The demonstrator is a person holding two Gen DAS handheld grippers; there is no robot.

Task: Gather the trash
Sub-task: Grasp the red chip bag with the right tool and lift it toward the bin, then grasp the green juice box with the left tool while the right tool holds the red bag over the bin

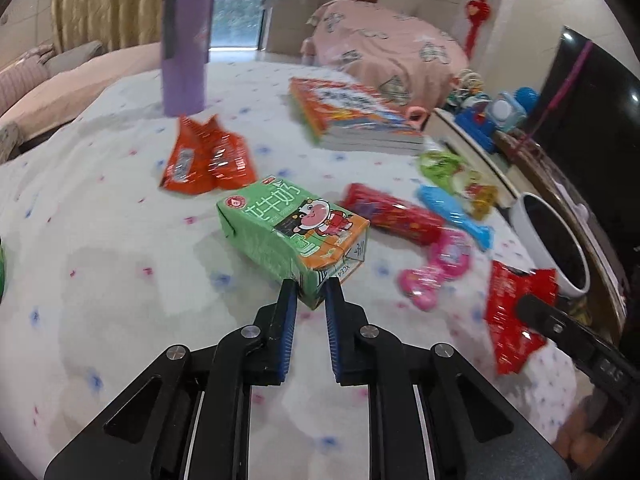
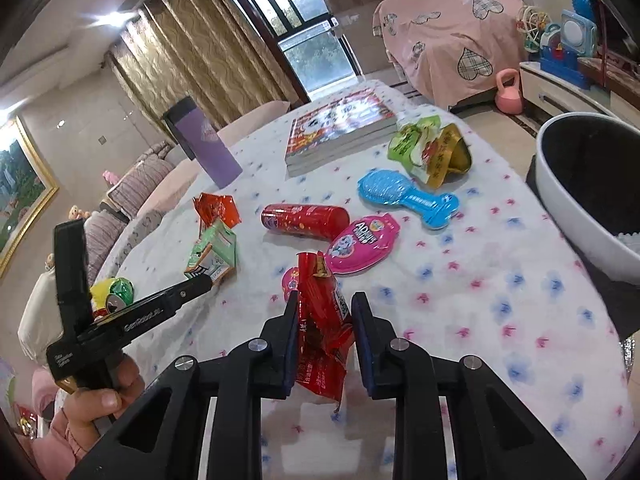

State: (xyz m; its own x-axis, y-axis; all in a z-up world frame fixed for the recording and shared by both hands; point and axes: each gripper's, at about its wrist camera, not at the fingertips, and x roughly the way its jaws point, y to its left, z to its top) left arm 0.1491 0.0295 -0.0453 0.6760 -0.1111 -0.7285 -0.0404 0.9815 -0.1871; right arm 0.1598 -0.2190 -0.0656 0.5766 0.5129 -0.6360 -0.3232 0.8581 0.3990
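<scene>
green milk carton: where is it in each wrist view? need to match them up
Left wrist: the green milk carton lies at centre, its near corner pinched in the left tongs.
Right wrist: the carton is left of centre, at the tip of the left tongs coming in from the lower left.
Shared landmark: the red can lying just right of the carton in both views.

Both tools are matte black: the left gripper (image 1: 311, 286) and the right gripper (image 2: 325, 300) each end in two slim fingers faced with ribbed blue pads (image 1: 331, 316), hinged on angular link arms with round silver pivot screws (image 1: 251, 331). Seen from the right, the left tool's side bears small white lettering (image 2: 141, 321), above a black pistol handle in the person's hand (image 2: 105, 394)
</scene>
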